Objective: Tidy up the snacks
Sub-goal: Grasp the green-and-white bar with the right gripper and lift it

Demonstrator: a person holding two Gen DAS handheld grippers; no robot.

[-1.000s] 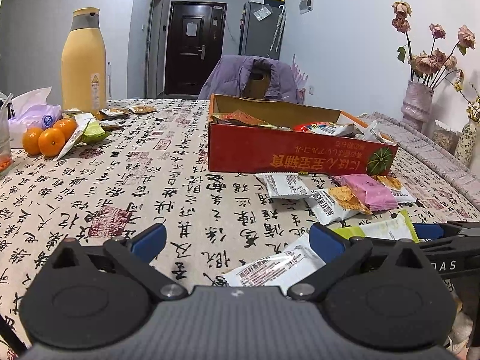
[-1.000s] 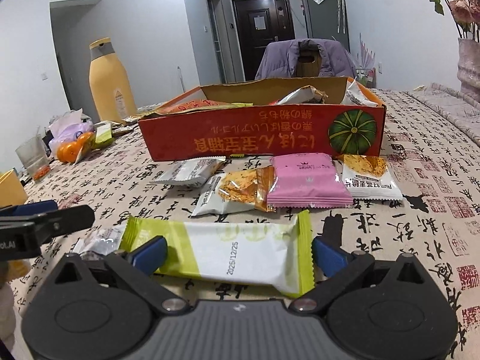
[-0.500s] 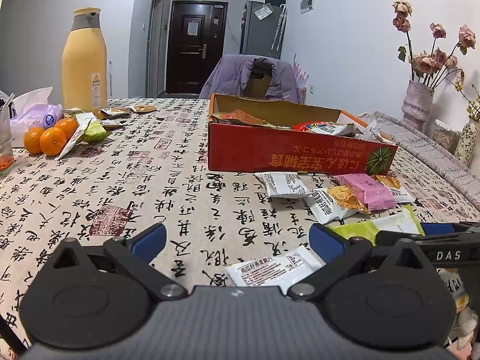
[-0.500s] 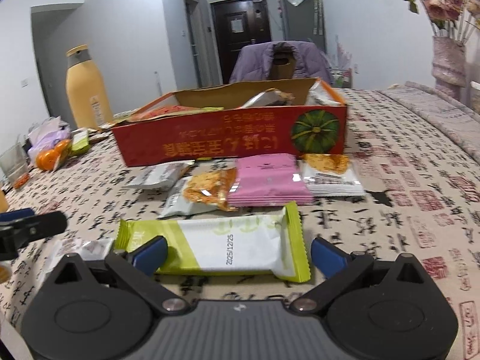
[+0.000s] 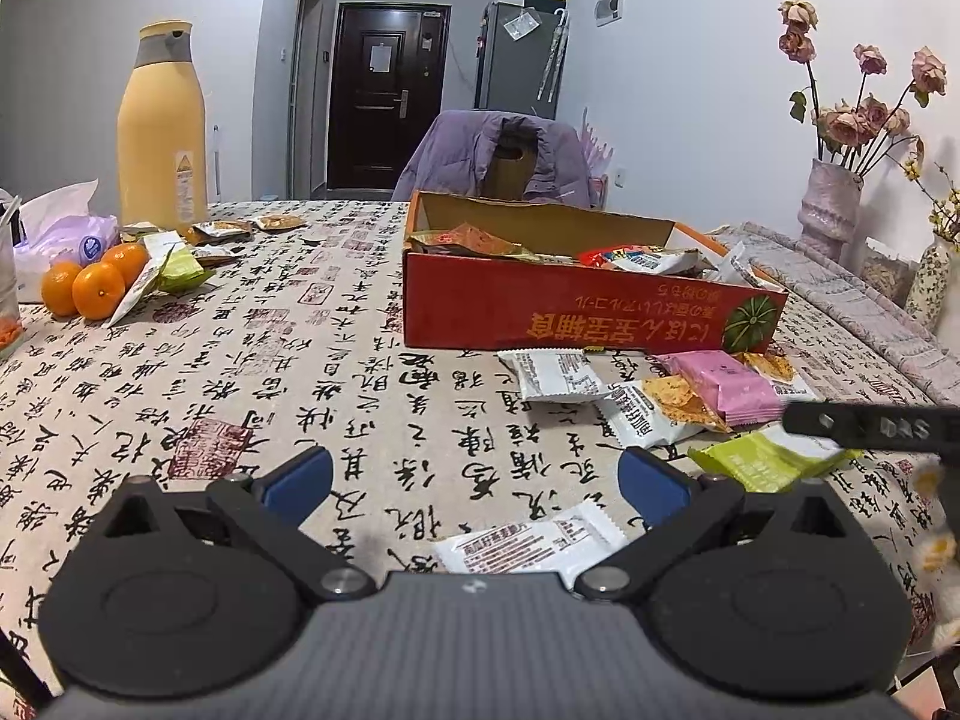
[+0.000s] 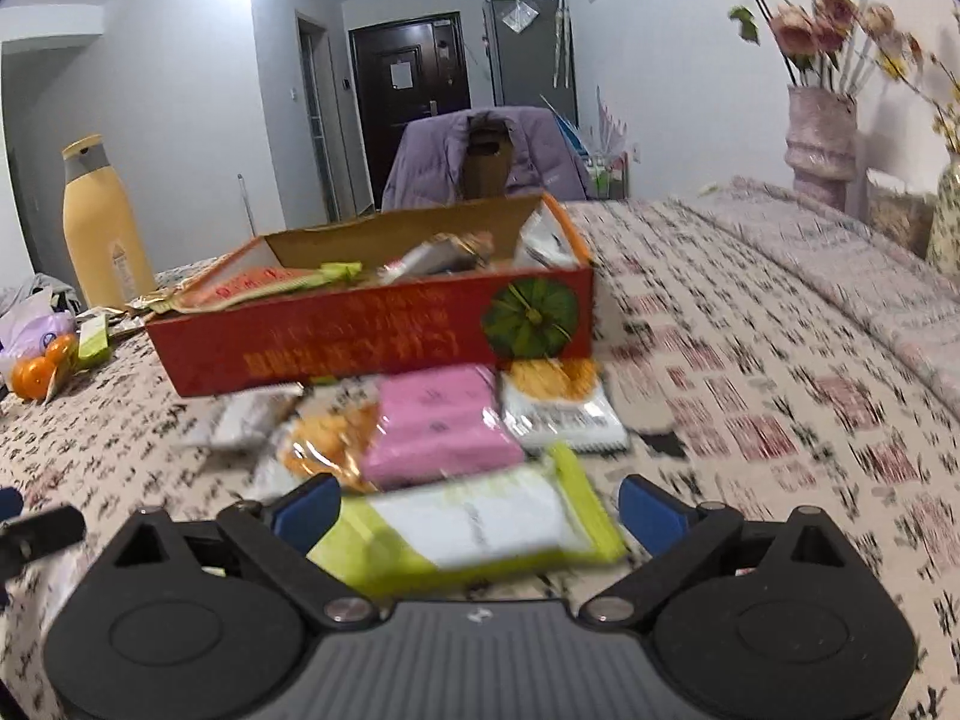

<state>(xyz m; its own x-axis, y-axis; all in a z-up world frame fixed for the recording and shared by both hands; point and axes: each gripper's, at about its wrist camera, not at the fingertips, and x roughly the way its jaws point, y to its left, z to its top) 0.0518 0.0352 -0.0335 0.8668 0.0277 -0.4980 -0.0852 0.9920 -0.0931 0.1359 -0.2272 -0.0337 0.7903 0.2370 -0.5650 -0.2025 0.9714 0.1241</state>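
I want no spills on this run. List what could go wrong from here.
1. The right gripper is open around the green packet; the pink packet lies just beyond, so closing may nudge or catch it.
2. The red box already looks heaped, so another packet could slide off.
3. The left gripper hovers open over a white packet, close beside the right one; they could bump.

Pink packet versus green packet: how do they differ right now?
The pink packet is solid pink; the green packet is white with lime-green ends. Pink lies nearer the red box; green lies nearest, between the open right tongs. Green looks longer. Both are sealed and outside the box.
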